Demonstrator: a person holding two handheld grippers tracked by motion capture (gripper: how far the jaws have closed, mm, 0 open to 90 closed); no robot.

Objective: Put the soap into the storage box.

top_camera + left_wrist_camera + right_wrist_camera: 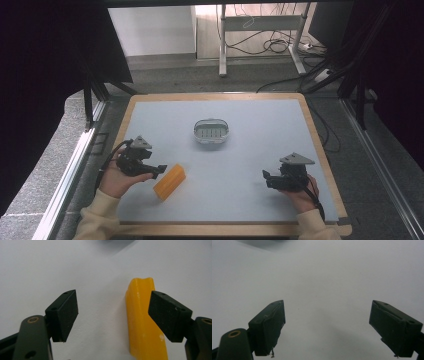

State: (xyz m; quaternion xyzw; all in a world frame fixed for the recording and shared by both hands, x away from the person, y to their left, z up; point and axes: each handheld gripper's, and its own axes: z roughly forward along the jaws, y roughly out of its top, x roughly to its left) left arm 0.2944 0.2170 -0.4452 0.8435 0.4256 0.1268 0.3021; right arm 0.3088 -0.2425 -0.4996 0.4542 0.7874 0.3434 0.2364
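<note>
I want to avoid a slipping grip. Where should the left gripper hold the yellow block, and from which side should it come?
Probably across the two long flat sides of the yellow block, near its middle, coming from the near left end where the left gripper already is. The block lies flat and is long and narrow, so the open jaws can span its short width; now one jaw is over it.

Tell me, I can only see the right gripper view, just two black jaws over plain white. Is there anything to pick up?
Observer: Yes, an orange block lies near the left gripper.
Operator: Is it grabbed already?
Observer: No. In the left gripper view the jaws stand open, and the block sits by one jaw, not squeezed.
Operator: Anything else on the table?
Observer: A small oval dish sits at the middle of the table, farther from the person than both grippers.
</note>
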